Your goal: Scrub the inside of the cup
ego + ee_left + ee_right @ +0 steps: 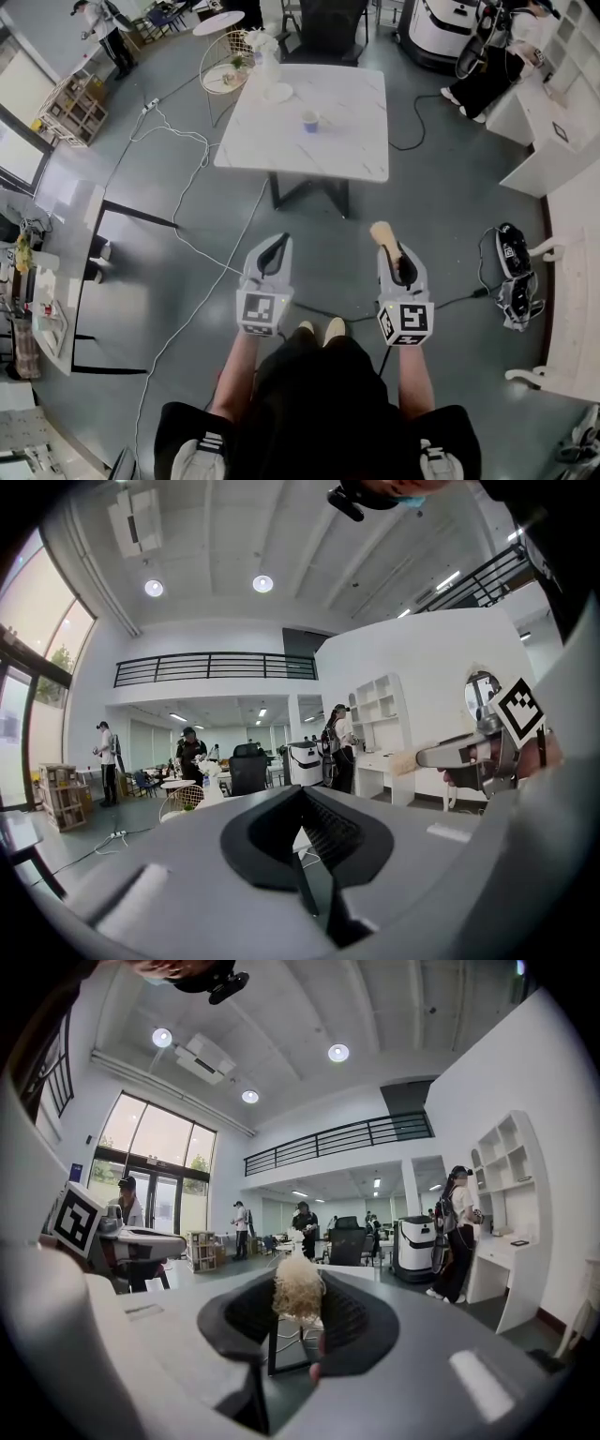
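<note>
the person is standing on the grey floor (141,225), well short of the white tabletop (356,131), and is holding both grippers out level, side by side, in front of the body. the left gripper (275,247) is showing its jaws pressed together with nothing between them; in the left gripper view the dark pads are meeting along one seam and only the room is lying beyond. judgement: this gripper is empty because it is reserved for steadying the cup once it is reached. the right gripper (398,258) is pinching a brush (382,232), whose tan fibrous head is sticking out past the jaw tips toward the far side; in the right gripper view the tuft is sitting straight ahead between the pads, and the handle is hidden inside them. judgement: the brush is being carried bristles-forward so that it can enter the cup mouth without regripping. the cup (310,121), small and blue-and-white, is standing upright near the middle of the tabletop, far from both grippers, with nothing touching it. a white vase (269,67) is standing toward the far left corner of the same tabletop, apart from the cup. a white cable (187,187) is trailing over the floor to the left of the tabletop. judgement: scrubbing is not yet under way; the step in hand is the approach, and the cable is posing a trip risk on the way.
</note>
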Motion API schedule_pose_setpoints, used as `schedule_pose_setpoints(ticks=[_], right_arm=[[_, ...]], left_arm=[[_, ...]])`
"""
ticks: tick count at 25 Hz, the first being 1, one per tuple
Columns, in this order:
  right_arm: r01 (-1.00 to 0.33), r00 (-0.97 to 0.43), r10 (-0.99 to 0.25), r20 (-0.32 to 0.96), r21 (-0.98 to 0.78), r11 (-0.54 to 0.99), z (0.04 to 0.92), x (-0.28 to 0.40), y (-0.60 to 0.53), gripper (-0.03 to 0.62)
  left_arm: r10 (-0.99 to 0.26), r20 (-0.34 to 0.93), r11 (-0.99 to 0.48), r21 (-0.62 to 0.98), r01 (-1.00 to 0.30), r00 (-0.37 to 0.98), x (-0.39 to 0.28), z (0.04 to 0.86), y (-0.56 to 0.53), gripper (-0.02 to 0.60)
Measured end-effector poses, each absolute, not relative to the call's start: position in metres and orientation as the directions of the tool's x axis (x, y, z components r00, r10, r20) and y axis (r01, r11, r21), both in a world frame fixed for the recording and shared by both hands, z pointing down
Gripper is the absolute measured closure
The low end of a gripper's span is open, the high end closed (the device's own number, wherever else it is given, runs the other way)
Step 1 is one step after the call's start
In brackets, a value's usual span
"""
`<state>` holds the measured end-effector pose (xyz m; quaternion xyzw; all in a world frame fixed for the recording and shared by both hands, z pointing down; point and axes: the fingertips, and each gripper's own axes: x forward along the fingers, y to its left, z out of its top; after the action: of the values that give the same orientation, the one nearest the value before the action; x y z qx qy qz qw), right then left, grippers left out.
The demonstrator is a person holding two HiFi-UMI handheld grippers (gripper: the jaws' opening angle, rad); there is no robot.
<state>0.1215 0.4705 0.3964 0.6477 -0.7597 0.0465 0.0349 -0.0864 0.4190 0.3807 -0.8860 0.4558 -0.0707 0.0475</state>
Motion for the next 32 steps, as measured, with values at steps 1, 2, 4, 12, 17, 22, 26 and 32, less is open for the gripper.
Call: schedule_pose_setpoints(ticks=[1, 2, 4, 12, 17, 22, 26, 32], right_arm=[[-0.987, -0.163, -0.980, 0.110, -0.026, 0.161, 0.396, 0.124, 0.469, 0.480], [-0.986, -0.167, -0.980, 0.107, -0.028, 0.165, 0.395, 0.127, 0.467, 0.480], [-0.984, -0.178, -0.979, 0.101, -0.033, 0.175, 0.395, 0.132, 0.465, 0.480], [-0.971, -0.234, -0.969, 0.082, -0.059, 0.230, 0.392, 0.141, 0.444, 0.480], [-0.965, -0.259, -0.963, 0.081, -0.059, 0.255, 0.396, 0.143, 0.420, 0.480], [-0.965, -0.259, -0.962, 0.088, -0.057, 0.255, 0.400, 0.145, 0.379, 0.480], [-0.967, -0.255, -0.961, 0.107, -0.055, 0.250, 0.405, 0.145, 0.342, 0.480], [-0.971, -0.240, -0.960, 0.144, -0.045, 0.236, 0.405, 0.139, 0.274, 0.480]], left_arm=[[-0.817, 0.079, -0.576, -0.151, -0.803, 0.571, -0.084, 0.379, 0.418, 0.574], [-0.819, 0.076, -0.573, -0.154, -0.805, 0.568, -0.081, 0.377, 0.418, 0.574], [-0.825, 0.072, -0.565, -0.161, -0.810, 0.561, -0.076, 0.375, 0.419, 0.574], [-0.843, 0.068, -0.535, -0.196, -0.822, 0.533, -0.060, 0.366, 0.407, 0.574], [-0.851, 0.068, -0.524, -0.190, -0.830, 0.521, -0.053, 0.372, 0.385, 0.574], [-0.845, 0.074, -0.534, -0.169, -0.829, 0.529, -0.047, 0.381, 0.345, 0.574], [-0.838, 0.086, -0.545, -0.156, -0.824, 0.538, -0.046, 0.388, 0.304, 0.574], [-0.825, 0.097, -0.565, -0.134, -0.814, 0.557, -0.050, 0.389, 0.227, 0.574]])
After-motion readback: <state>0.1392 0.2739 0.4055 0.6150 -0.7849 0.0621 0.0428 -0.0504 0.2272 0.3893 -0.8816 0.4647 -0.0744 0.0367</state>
